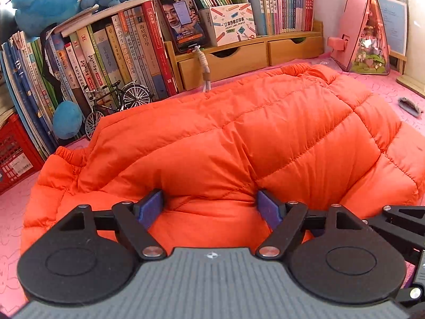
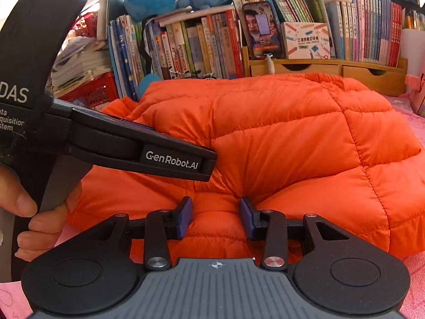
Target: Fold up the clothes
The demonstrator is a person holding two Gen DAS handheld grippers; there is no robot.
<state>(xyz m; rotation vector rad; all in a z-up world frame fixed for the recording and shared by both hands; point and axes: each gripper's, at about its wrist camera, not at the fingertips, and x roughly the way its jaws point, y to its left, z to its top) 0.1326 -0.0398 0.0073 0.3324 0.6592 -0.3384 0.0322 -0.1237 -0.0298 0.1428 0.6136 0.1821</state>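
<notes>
Both tools are biting into the near hem of the orange puffer jacket (image 1: 239, 138) lying across the pink bench (image 1: 385, 90), left tool (image 1: 209, 210) pinching wide, right tool (image 2: 215, 219) clamping tighter, the garment stretching away toward the bookshelf (image 1: 106, 61).

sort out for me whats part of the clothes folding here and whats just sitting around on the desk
Part of the job:
- orange puffer jacket
- left gripper, bunched jacket edge between its fingers
- right gripper, pinching a fold of the jacket

Just lying about:
- books
- phone
- model bicycle
- blue plush toys
- pink house model
- wooden drawers
</notes>
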